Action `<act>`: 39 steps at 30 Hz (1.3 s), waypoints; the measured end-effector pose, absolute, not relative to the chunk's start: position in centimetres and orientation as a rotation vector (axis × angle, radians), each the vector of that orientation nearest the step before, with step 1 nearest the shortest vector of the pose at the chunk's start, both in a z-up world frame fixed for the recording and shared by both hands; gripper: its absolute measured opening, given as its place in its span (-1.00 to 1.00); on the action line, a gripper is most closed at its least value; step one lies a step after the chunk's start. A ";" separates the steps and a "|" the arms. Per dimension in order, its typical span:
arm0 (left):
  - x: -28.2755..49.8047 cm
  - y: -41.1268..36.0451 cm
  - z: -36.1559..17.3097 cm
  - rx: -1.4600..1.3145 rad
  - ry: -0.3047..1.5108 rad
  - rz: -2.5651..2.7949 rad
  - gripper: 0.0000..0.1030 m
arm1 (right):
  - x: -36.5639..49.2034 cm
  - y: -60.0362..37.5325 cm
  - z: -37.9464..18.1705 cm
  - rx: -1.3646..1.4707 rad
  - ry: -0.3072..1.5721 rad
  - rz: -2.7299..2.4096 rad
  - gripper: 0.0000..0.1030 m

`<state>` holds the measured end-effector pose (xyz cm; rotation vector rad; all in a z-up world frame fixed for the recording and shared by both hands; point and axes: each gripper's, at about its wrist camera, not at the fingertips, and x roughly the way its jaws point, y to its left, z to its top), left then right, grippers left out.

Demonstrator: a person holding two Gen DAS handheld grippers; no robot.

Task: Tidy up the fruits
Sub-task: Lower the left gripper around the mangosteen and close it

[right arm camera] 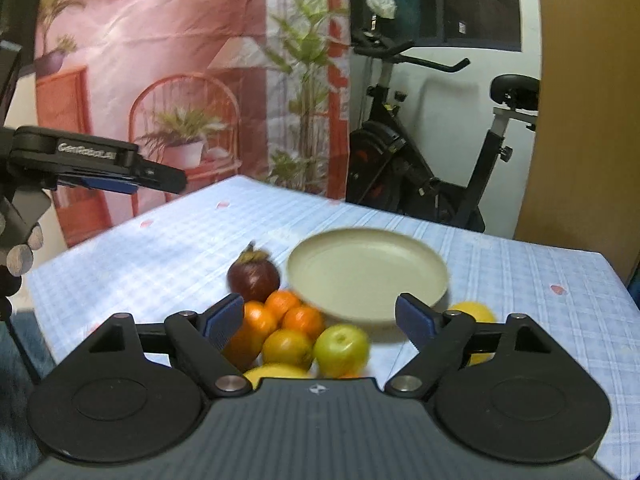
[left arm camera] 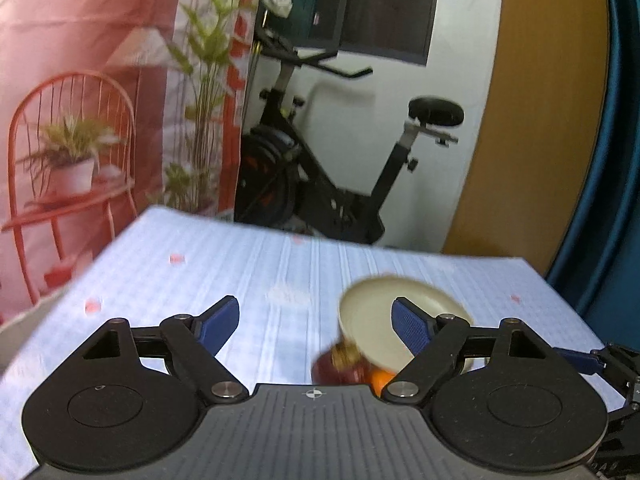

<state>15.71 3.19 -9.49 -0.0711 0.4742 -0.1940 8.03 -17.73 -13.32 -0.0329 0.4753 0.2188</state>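
Note:
In the right wrist view a cream plate (right arm camera: 366, 276) sits empty on the table. In front of it lies a pile of fruit: a dark mangosteen (right arm camera: 253, 274), several oranges (right arm camera: 282, 312), a green apple (right arm camera: 342, 350) and a yellow lemon (right arm camera: 474, 312) on the right. My right gripper (right arm camera: 320, 316) is open and empty above the pile. My left gripper (left arm camera: 316, 320) is open and empty above the table, left of the plate (left arm camera: 384, 312); the mangosteen (left arm camera: 340, 366) and an orange (left arm camera: 380, 378) show just under it. It also shows in the right wrist view (right arm camera: 120, 178) at the left.
The table wears a light blue checked cloth (right arm camera: 520, 280) with small red marks. An exercise bike (right arm camera: 420, 160) stands behind the table, beside a pink printed backdrop (right arm camera: 160, 80). A wooden door (left arm camera: 540, 120) is at the right.

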 end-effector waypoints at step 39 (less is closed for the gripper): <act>28.6 3.6 -18.9 -0.165 0.942 -0.607 0.42 | 25.9 -10.3 -17.2 -0.115 0.935 0.595 0.14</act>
